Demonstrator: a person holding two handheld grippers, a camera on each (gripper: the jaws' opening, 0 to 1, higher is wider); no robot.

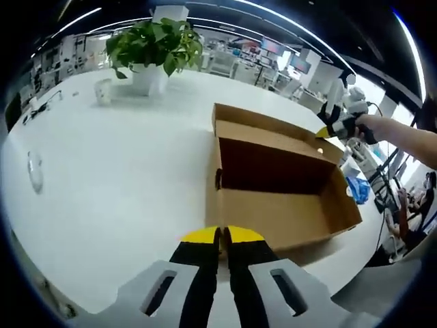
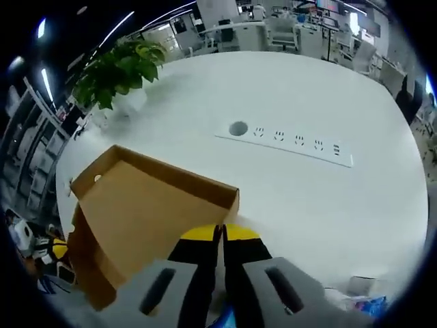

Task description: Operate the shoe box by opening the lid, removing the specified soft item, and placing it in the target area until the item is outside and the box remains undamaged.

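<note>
No lettering can be read anywhere; the shoe box [image 1: 273, 178] seems plain, though detail is coarse.

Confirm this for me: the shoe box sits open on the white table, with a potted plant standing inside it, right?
Not quite. The shoe box does sit open on the white table, but the potted plant stands on the table well beyond the box, not inside it, as the left gripper view shows.
</note>
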